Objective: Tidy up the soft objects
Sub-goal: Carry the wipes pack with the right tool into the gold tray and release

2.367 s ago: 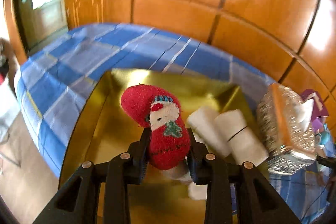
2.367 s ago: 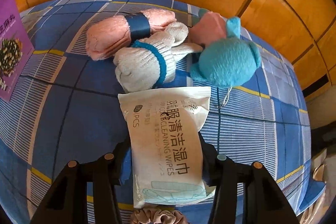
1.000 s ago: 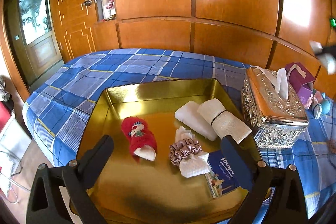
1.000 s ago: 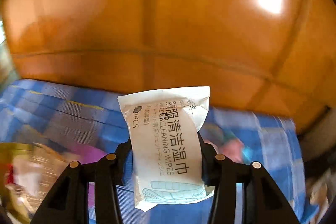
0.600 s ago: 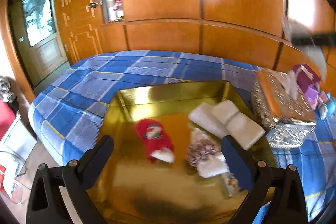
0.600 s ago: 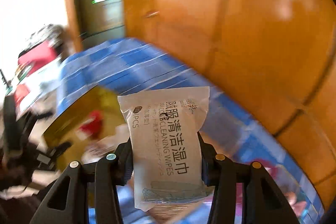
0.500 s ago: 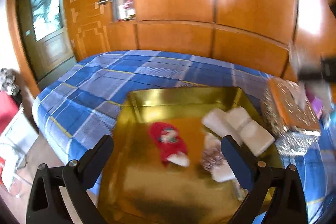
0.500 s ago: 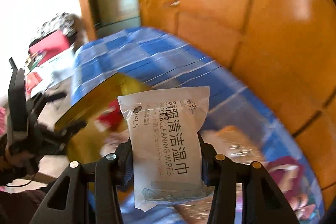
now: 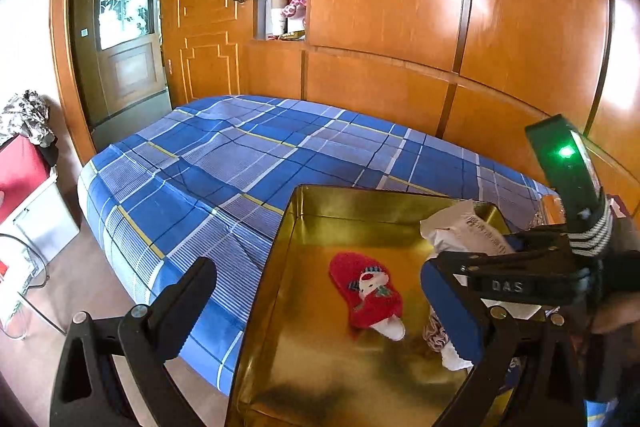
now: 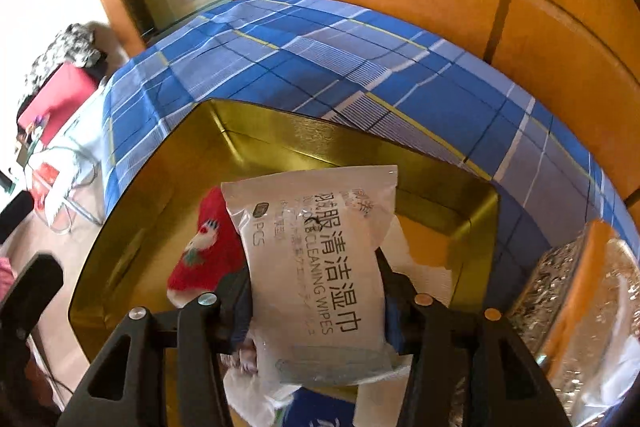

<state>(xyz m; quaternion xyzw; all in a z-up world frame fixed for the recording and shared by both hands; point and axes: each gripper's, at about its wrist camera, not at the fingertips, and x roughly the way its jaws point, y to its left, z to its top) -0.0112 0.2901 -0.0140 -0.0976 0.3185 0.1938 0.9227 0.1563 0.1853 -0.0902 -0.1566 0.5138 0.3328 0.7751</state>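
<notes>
The right hand-held gripper (image 10: 316, 291), jaws just easing apart around the wipes pack (image 10: 316, 255), could drop it onto the red sock (image 10: 208, 247) at nine o'clock; the left hand-held gripper (image 9: 320, 311) gapes empty.

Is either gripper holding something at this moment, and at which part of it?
The right gripper holds the pack of cleaning wipes by its two long sides, near the lower half, over the gold tray. The left gripper is open and empty.

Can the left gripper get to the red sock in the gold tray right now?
Probably yes. The left gripper is open and empty, and the red sock lies uncovered in the tray. The right gripper with wipes crowds one side.
</notes>
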